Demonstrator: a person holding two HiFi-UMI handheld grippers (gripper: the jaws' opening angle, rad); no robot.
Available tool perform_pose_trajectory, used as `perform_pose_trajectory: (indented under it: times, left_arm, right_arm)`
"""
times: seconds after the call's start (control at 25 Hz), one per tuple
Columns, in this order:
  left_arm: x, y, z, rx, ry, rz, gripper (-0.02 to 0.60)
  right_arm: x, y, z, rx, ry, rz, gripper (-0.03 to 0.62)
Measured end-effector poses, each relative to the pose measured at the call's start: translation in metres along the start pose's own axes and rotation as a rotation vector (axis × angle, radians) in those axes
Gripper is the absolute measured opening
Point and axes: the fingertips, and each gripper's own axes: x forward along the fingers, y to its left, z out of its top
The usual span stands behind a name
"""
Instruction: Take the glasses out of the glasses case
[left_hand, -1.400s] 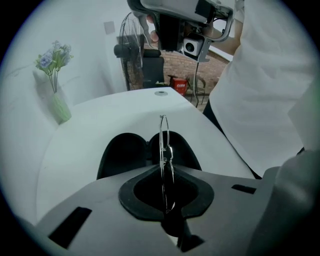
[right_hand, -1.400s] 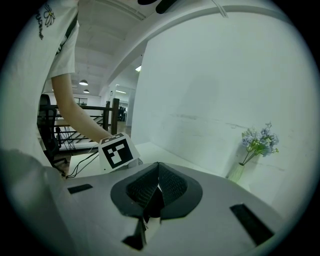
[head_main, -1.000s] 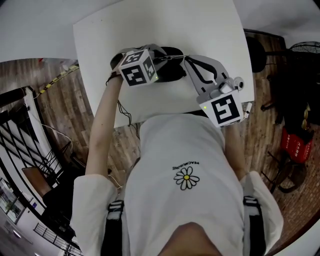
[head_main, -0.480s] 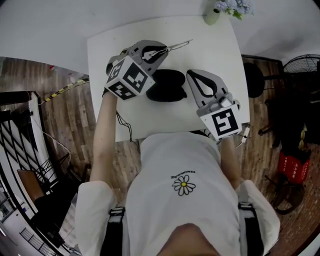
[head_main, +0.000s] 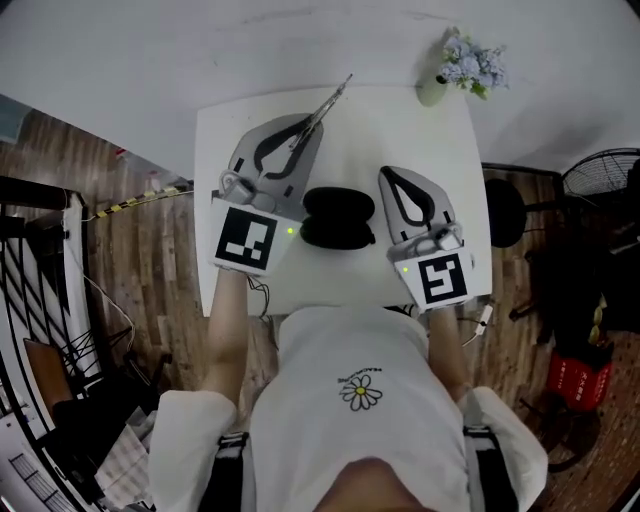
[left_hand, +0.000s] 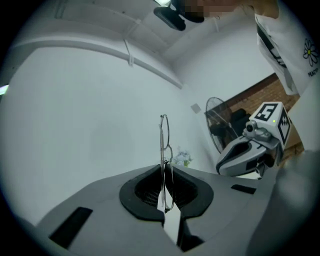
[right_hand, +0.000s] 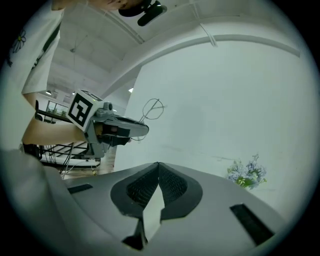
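Note:
My left gripper (head_main: 312, 124) is shut on thin wire-framed glasses (head_main: 335, 97), which stick out past its tips above the white table (head_main: 440, 135). In the left gripper view the glasses (left_hand: 164, 136) stand edge-on, pinched between the pads of that gripper (left_hand: 164, 169). The black glasses case (head_main: 338, 216) lies on the table between both grippers, below the held glasses. My right gripper (head_main: 386, 173) hovers right of the case, shut with nothing in it; its tips meet in its own view (right_hand: 158, 164), where the left gripper (right_hand: 116, 126) and glasses (right_hand: 153, 109) show.
A small vase of pale flowers (head_main: 462, 66) stands at the table's far right corner. A fan (head_main: 602, 180) and dark chair (head_main: 505, 210) stand on the wooden floor to the right. A white wall lies behind the table.
The left gripper has lifted the glasses up and away from the case and swung to point level. The right gripper has risen a little beside the case.

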Motion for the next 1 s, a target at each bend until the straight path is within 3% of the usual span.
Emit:
perform_pose_trajectory:
  times: [0.12, 0.2, 0.36, 0.56, 0.76, 1.0]
  left_arm:
    - [-0.018, 0.012, 0.015, -0.2, -0.095, 0.128, 0.028]
    - [-0.03, 0.018, 0.016, -0.288, -0.124, 0.194, 0.028]
    - [-0.057, 0.029, 0.011, -0.317, -0.153, 0.353, 0.029]
    - [-0.102, 0.036, 0.008, -0.421, -0.229, 0.536, 0.028]
    - [-0.109, 0.03, -0.006, -0.411, -0.198, 0.597, 0.028]
    - [-0.111, 0.027, -0.01, -0.408, -0.177, 0.613, 0.028]
  right_arm:
    - [0.002, -0.005, 0.007, 0.031, -0.019, -0.03, 0.009]
    - [0.004, -0.009, 0.009, 0.015, -0.024, -0.055, 0.009]
    - [0.005, -0.011, 0.009, 0.01, -0.03, -0.093, 0.009]
    - [0.0, -0.002, 0.018, 0.019, -0.044, -0.114, 0.009]
    - [-0.001, -0.006, 0.014, 0.036, -0.036, -0.123, 0.009]
    - [-0.004, -0.008, 0.01, 0.045, -0.039, -0.128, 0.009]
